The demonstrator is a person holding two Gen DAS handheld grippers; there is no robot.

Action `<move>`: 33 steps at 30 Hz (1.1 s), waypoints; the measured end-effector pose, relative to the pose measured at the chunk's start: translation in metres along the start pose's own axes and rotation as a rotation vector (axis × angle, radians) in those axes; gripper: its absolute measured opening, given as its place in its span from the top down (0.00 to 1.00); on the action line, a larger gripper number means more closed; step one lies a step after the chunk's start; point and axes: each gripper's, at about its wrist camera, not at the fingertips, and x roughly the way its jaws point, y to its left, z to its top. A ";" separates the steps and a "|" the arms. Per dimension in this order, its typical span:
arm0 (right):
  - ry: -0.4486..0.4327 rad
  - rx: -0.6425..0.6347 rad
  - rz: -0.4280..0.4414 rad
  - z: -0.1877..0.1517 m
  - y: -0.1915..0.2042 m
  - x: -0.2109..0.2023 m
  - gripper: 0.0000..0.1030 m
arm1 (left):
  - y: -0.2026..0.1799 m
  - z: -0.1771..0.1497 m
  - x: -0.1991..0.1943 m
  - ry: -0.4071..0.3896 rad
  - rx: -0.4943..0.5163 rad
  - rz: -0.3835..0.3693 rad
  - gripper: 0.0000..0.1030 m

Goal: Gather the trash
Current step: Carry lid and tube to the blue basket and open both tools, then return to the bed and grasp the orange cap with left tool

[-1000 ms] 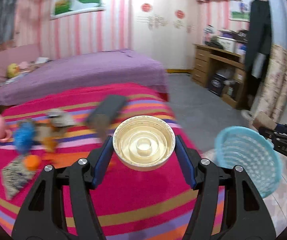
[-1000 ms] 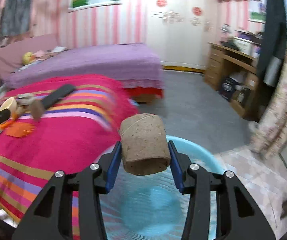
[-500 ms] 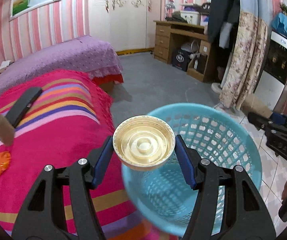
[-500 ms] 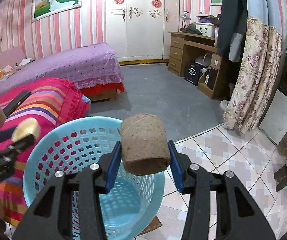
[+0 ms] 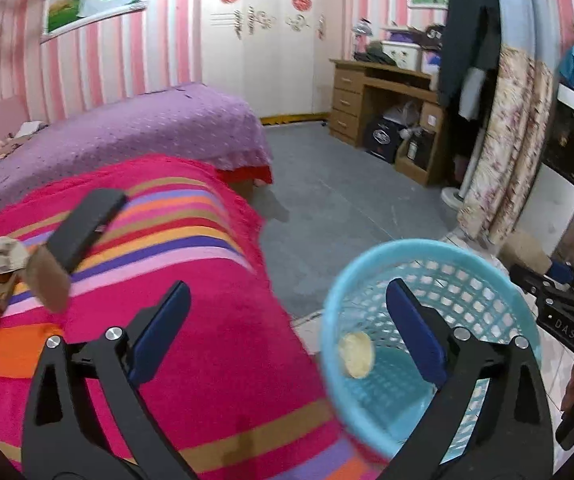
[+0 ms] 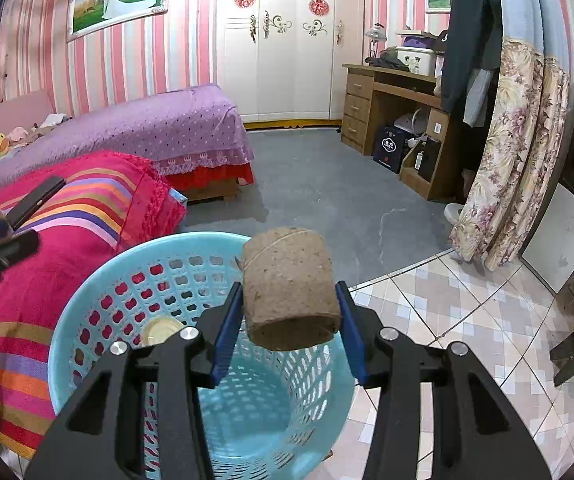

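A light blue plastic basket (image 5: 499, 280) stands on the floor beside the striped bed; it also shows in the right wrist view (image 6: 99, 280). My left gripper (image 5: 287, 332) is open and empty above the basket's left rim. A cream round lid (image 5: 355, 355) is inside the basket, also seen in the right wrist view (image 6: 163, 330). My right gripper (image 6: 289, 336) is shut on a brown cardboard roll (image 6: 289, 288) and holds it above the basket. In the left wrist view the right gripper (image 5: 559, 300) is at the basket's right edge.
The pink striped bed (image 5: 191, 320) carries more litter at its left: a brown roll (image 5: 47, 280), crumpled paper (image 5: 3, 252), orange wrappers (image 5: 19, 352) and a black flat object (image 5: 83, 224). A purple bed (image 6: 147, 128), a wooden desk (image 6: 391, 108) and a floral curtain (image 6: 515, 152) stand around grey floor.
My left gripper opened and the cream lid dropped into the basket. My right gripper stayed shut on the cardboard roll and moved a little further over the basket.
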 end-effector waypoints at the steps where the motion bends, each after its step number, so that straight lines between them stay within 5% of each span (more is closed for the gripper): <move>1: 0.001 0.000 0.002 0.000 0.001 0.001 0.56 | 0.009 0.001 -0.003 -0.004 -0.010 0.011 0.07; 6: 0.023 -0.008 -0.022 -0.001 0.014 0.011 0.53 | 0.043 -0.001 -0.018 0.008 -0.065 0.029 0.06; 7: 0.028 -0.009 -0.037 -0.001 0.016 0.011 0.49 | 0.048 -0.002 -0.022 0.005 -0.072 0.039 0.06; 9: 0.038 0.006 -0.052 -0.001 0.018 0.010 0.24 | 0.057 -0.004 -0.028 0.001 -0.076 0.051 0.06; 15: -0.035 0.049 -0.091 0.007 0.028 -0.014 0.07 | 0.089 -0.013 -0.054 -0.001 -0.090 0.094 0.06; 33: -0.095 -0.031 0.145 0.027 0.184 -0.048 0.04 | 0.276 -0.052 -0.146 -0.005 -0.189 0.389 0.05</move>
